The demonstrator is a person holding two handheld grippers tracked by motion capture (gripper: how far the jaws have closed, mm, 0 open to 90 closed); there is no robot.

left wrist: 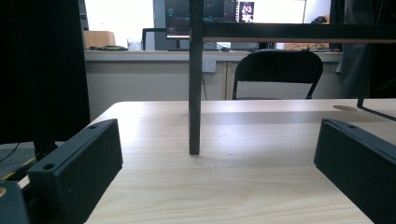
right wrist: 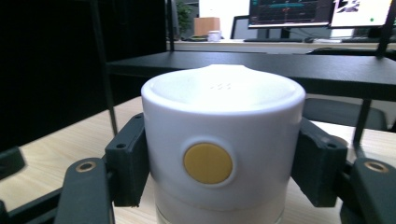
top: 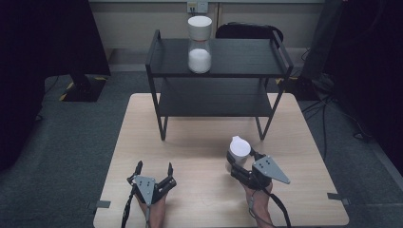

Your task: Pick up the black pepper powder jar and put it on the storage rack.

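The right gripper (top: pixel 240 159) is clamped on a white container (top: pixel 239 147) with a yellow round button on its side, and from the right gripper view the two black jaws press against the container (right wrist: pixel 223 140) on either flank, just below its wide rim, with the yellow button (right wrist: pixel 208 163) facing the camera. The container stands on the right half of the wooden table (top: pixel 199 199), a little in front of the front right leg of the black shelf rack (top: pixel 218 71), and its top has a small spout-like lip. The person's right hand comes in from the bottom edge behind the gripper, with the grey three-cornered plate on top and a cable trailing back. Over on the left half of the table the left gripper (top: pixel 154 170) sits low near the table's near edge, its jaws spread wide with nothing between them; in the left gripper view the two jaws stand far apart on either side of bare tabletop (left wrist: pixel 233 186), pointing at the front left leg of the rack (left wrist: pixel 195 93). The two grippers are well apart. On the rack's top shelf stands a taller jar (top: pixel 199 45) with a white lid and white contents in its lower half. Behind the table a black chair (left wrist: pixel 278 70) is set against the wall.
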